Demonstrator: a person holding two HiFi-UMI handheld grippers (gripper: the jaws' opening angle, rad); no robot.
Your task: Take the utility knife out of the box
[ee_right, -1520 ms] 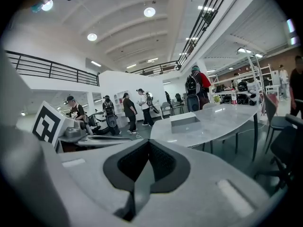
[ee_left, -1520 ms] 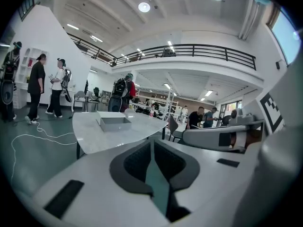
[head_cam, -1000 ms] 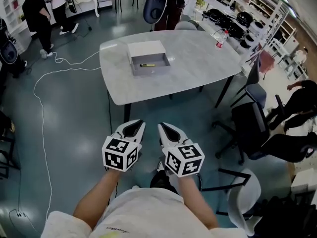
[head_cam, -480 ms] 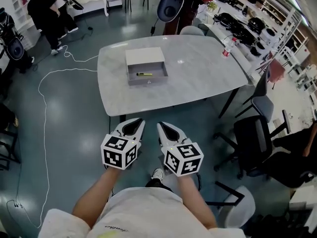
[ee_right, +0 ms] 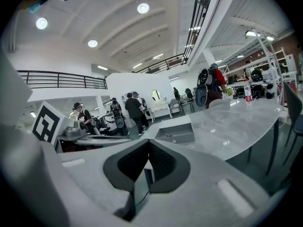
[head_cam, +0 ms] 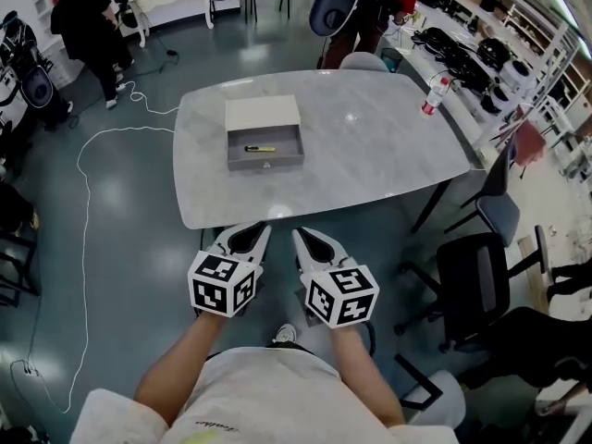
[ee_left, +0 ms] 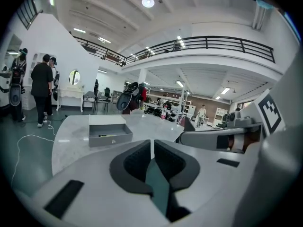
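Overhead, the grey floor (head_cam: 120,248) fills most of the head view, with a white cable (head_cam: 85,169) looping down the left side of the frame and people (head_cam: 88,26) standing at the upper left. At upper centre stands the pale table (head_cam: 370,146), and a dark chair (head_cam: 476,266) sits off its corner at the right of the frame. On the table's left half rests the open box (head_cam: 264,160), its lid slid back toward the top of the frame. Below the table's near edge, at lower centre, the left gripper (head_cam: 248,237) and right gripper (head_cam: 314,240) are held side by side, just apart, both pointing up the frame toward the table and well short of the box. The left gripper view shows its jaws pressed together with only a thin seam and nothing between them, the box (ee_left: 110,132) ahead at left of centre. The right gripper view likewise shows its jaws closed against each other and empty, the box (ee_right: 175,132) just above them. A bottle (head_cam: 430,95) stands near the table's upper right edge. The knife (head_cam: 260,148), yellow and dark, lies flat inside the box, visible too in the left gripper view (ee_left: 105,135).
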